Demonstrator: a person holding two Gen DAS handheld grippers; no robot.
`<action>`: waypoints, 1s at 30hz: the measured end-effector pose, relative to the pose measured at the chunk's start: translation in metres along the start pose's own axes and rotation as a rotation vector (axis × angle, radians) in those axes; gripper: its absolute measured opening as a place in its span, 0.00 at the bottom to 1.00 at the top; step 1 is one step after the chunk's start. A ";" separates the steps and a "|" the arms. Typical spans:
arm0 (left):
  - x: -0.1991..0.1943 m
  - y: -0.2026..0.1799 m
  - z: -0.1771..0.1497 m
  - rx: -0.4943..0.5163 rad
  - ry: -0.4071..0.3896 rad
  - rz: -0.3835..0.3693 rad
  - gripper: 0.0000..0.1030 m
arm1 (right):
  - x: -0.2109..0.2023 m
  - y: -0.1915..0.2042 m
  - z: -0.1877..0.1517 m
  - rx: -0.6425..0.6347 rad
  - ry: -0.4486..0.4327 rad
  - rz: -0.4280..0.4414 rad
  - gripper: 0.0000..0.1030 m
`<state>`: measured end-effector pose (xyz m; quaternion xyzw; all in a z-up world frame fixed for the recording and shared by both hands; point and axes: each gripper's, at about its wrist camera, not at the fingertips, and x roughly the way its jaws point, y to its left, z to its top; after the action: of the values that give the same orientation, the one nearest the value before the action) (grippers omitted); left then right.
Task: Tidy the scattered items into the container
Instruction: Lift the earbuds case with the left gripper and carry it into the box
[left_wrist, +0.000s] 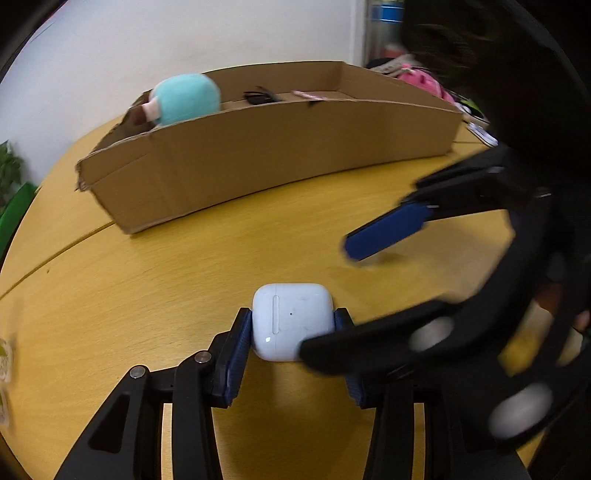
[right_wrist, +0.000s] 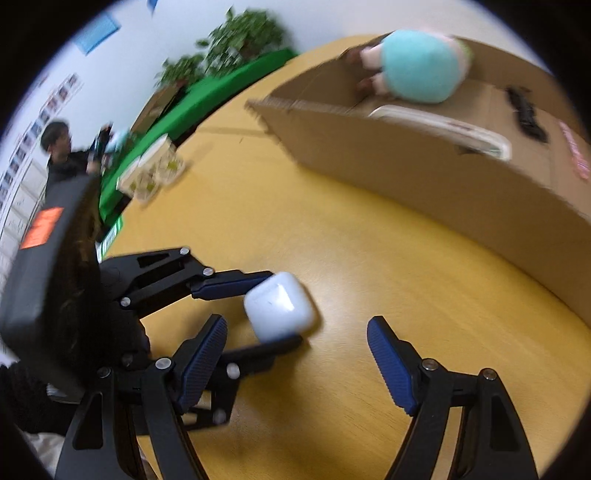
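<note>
Left gripper is clamped on the white earbud case, one blue pad on each side, bottom centre of the left wrist view. Whether the case sits on the tabletop or is lifted off it, can't tell. In the right wrist view the same case shows at lower left between the left gripper's fingers.

Right gripper jaws are wide apart with nothing between them, only bare yellow wood table. In the left wrist view one blue finger of it juts in from the right edge, blurred, near the case but not touching.

Cardboard box spans the upper middle of the left wrist view, long near wall facing the grippers, top open. Inside: teal plush toy at its left end, a black item and a pink item mid-box, both too small to identify. Right wrist view adds a flat white packet leaning against the inner near wall.

Open tabletop between case and box's near wall. Table seam runs from the box's left corner towards the left edge.
</note>
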<state>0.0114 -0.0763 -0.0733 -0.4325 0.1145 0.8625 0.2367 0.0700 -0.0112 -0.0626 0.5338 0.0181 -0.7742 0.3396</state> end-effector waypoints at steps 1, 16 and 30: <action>0.000 -0.001 0.001 0.007 0.001 -0.004 0.46 | 0.005 0.002 0.001 -0.017 0.025 -0.020 0.75; -0.018 -0.014 0.015 0.035 -0.029 0.017 0.45 | -0.015 0.015 -0.001 -0.120 0.009 -0.058 0.24; -0.049 -0.052 0.097 0.203 -0.184 0.026 0.45 | -0.114 -0.012 0.014 -0.096 -0.180 -0.130 0.24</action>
<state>-0.0045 -0.0074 0.0242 -0.3239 0.1844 0.8855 0.2775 0.0744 0.0501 0.0347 0.4430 0.0592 -0.8376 0.3142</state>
